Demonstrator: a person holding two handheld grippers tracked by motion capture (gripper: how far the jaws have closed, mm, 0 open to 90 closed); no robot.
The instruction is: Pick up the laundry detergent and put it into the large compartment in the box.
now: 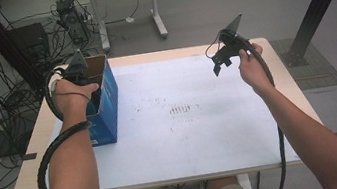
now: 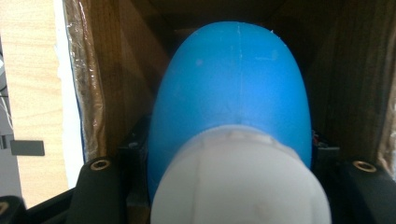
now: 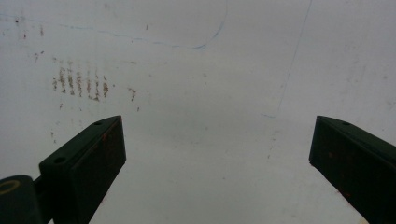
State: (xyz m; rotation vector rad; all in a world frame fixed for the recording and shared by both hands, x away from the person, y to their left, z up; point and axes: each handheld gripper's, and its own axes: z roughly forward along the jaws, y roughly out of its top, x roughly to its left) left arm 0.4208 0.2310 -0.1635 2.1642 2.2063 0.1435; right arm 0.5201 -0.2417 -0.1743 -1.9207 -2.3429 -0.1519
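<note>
Pinching smooth blue egg-shaped bottle (image 2: pixel 233 88), white cap, left tool (image 2: pixel 233 186); right tool (image 3: pixel 217 154) spread.

The left claw (image 1: pixel 86 94) tips are hidden inside the blue box (image 1: pixel 108 108). The blue bottle's (image 2: pixel 233 88) white cap (image 2: pixel 240 186) is blurred and cut off by the bottom edge.

Wooden table (image 1: pixel 283 64) under a white sheet (image 1: pixel 188 137)

A blue cardboard box (image 1: pixel 108 108) stands at the sheet's nine o'clock edge; brown smudges (image 1: pixel 181 108) mark its centre.
</note>
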